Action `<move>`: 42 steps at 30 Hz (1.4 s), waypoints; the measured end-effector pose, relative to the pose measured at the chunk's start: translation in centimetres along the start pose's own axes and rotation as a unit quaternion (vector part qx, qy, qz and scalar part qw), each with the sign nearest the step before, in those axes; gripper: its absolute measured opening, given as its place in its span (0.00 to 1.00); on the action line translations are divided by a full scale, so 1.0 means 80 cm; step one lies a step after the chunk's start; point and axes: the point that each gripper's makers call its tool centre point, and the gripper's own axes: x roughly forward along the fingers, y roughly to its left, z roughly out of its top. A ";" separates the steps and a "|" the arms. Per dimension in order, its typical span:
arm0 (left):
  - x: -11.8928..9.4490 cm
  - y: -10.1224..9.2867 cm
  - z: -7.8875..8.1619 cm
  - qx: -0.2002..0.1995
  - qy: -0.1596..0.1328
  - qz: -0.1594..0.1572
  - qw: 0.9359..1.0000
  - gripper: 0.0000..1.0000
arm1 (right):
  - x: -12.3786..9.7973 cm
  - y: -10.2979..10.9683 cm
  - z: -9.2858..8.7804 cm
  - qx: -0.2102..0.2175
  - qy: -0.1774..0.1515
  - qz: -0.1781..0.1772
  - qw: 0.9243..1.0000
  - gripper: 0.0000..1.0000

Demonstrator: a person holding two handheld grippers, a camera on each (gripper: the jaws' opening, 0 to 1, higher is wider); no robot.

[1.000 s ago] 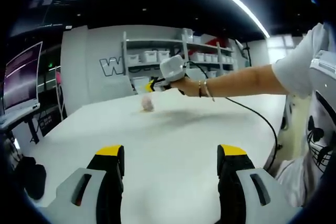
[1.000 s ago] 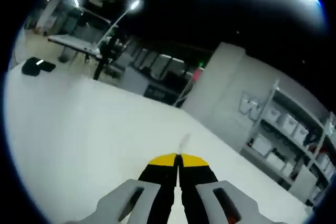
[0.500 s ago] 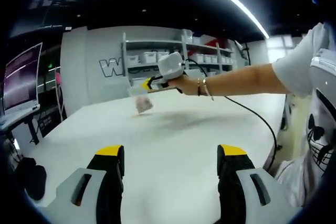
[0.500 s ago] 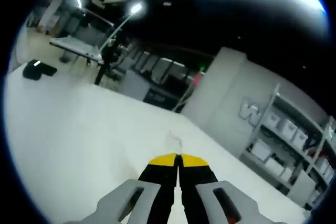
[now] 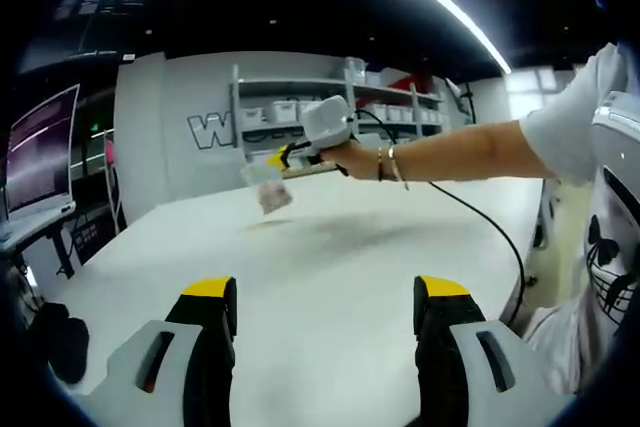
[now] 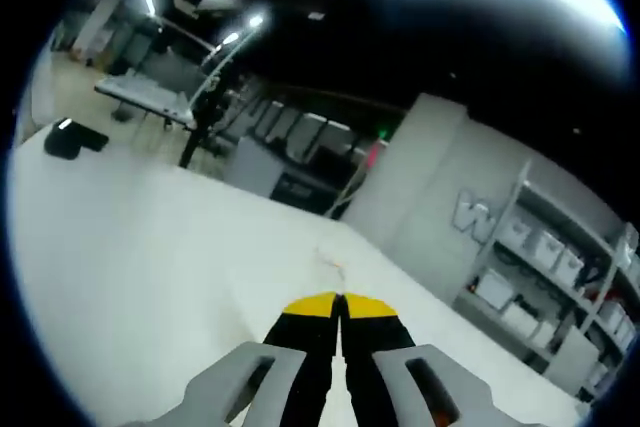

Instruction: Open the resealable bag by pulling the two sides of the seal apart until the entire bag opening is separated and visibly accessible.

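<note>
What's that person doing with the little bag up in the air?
A person is using two hand-held grippers. The right gripper is pinched shut on a small clear resealable bag, holding it above the white table. The left gripper waits open, low and apart from the bag. The bag does not look pulled open yet.

- Grey two-jaw left gripper (image 5: 325,312) with black, yellow-tipped jaws.
- White short sleeve (image 5: 565,117), thin wrist bracelets (image 5: 390,165) are worn.
- Black cable (image 5: 480,217) is trailed.

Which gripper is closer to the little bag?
The right gripper: it is shut on the bag, holding it up above the table. The left gripper waits open, far back.
</note>
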 end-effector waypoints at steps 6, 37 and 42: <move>-0.001 -0.004 0.002 0.004 -0.001 -0.002 1.000 0.71 | -0.008 -0.001 0.002 -0.001 -0.002 -0.001 1.000 0.00; 0.000 -0.034 0.014 0.027 -0.008 -0.021 0.999 0.71 | -0.070 -0.012 -0.013 0.021 -0.013 -0.009 1.000 0.00; 0.000 -0.038 0.017 0.031 -0.009 -0.023 0.999 0.71 | -0.083 -0.011 -0.013 0.027 -0.019 -0.009 0.999 0.00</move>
